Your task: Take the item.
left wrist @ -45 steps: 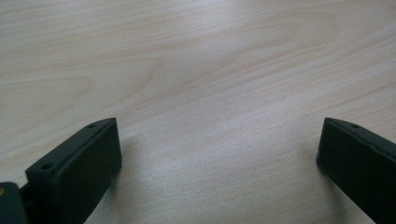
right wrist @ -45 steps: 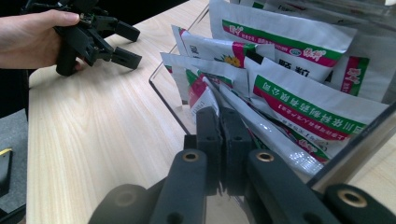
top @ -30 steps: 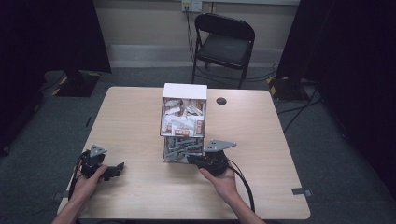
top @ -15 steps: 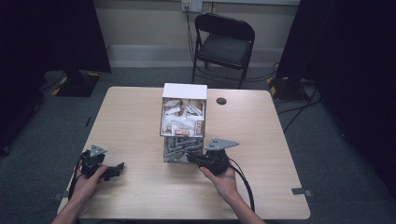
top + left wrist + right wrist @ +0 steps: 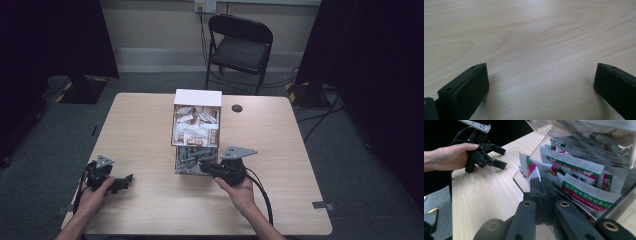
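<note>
A clear two-level box (image 5: 196, 131) stands mid-table, stuffed with small printed packets (image 5: 195, 125). In the right gripper view, green, red and white packets (image 5: 574, 172) spill from its low open front. My right gripper (image 5: 542, 180) is at that opening, jaws pressed together on the edge of one packet (image 5: 532, 168). From above, the right gripper (image 5: 204, 168) points left into the box's lower level. My left gripper (image 5: 125, 181) rests on the table near the front left corner, jaws wide open with bare wood between them (image 5: 541, 82). It also appears far off, the left gripper (image 5: 501, 157) held in a hand.
The wooden table (image 5: 140, 125) has a black round cable hole (image 5: 236, 108) behind the box. A black folding chair (image 5: 241, 45) stands beyond the far edge. Cables trail from both grippers off the front edge.
The right gripper has edged slightly forward at the box's lower opening. The left gripper has stayed put.
</note>
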`<action>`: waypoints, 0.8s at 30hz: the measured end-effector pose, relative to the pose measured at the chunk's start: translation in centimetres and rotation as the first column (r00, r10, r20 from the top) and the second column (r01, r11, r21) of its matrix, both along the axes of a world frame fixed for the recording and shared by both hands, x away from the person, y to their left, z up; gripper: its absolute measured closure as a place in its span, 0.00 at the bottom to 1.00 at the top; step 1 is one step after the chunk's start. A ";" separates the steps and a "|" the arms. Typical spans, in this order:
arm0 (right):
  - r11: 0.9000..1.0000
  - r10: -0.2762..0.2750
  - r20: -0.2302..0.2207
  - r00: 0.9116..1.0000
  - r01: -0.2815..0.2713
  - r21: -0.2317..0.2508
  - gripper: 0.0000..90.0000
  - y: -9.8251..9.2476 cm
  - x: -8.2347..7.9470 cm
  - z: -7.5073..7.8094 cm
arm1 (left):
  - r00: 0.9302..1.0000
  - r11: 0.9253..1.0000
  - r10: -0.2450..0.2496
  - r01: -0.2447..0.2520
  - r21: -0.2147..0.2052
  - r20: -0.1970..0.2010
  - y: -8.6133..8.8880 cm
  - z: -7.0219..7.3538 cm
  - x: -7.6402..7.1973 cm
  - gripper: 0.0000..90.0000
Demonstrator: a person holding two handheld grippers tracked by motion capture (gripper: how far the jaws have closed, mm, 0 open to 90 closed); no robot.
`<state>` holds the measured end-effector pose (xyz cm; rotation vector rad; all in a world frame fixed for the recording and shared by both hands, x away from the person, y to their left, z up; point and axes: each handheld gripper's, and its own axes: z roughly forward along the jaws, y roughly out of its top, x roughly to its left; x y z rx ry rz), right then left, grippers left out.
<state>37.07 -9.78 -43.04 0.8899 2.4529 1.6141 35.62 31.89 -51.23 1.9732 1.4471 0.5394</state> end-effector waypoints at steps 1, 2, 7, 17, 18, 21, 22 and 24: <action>1.000 0.000 0.001 1.000 0.000 0.004 0.99 0.0 0.0 0.1 | 1.000 1.000 0.000 0.000 0.000 0.000 0.0 0.0 0.0 0.00; 1.000 0.000 0.002 1.000 0.000 0.005 0.99 0.0 -0.1 0.1 | 1.000 1.000 0.000 0.000 0.000 0.000 0.0 0.0 0.0 0.00; 1.000 0.002 0.003 1.000 -0.002 0.011 0.99 0.0 -0.1 0.2 | 1.000 1.000 0.000 0.000 0.002 0.000 0.0 0.0 0.0 0.00; 1.000 0.004 0.018 1.000 -0.005 0.027 0.99 0.0 -0.4 0.9 | 1.000 1.000 0.000 0.000 0.001 0.000 0.0 0.0 0.0 0.00; 1.000 0.004 0.018 1.000 -0.005 0.028 0.99 0.0 -0.4 0.9 | 1.000 1.000 0.000 0.000 0.000 0.000 0.0 0.0 0.0 0.00; 0.999 0.005 0.023 1.000 -0.006 0.034 0.99 -0.1 -0.5 1.2 | 1.000 1.000 0.000 0.000 0.000 0.000 0.0 0.0 0.0 0.00; 0.999 0.008 0.025 1.000 -0.009 0.035 0.99 -0.2 -0.5 1.2 | 1.000 1.000 0.000 0.000 0.001 -0.001 0.0 0.0 0.0 0.00; 0.999 0.009 0.025 1.000 -0.010 0.038 0.99 -0.3 -0.5 1.4 | 1.000 1.000 0.000 0.000 0.001 0.000 0.0 0.0 0.0 0.00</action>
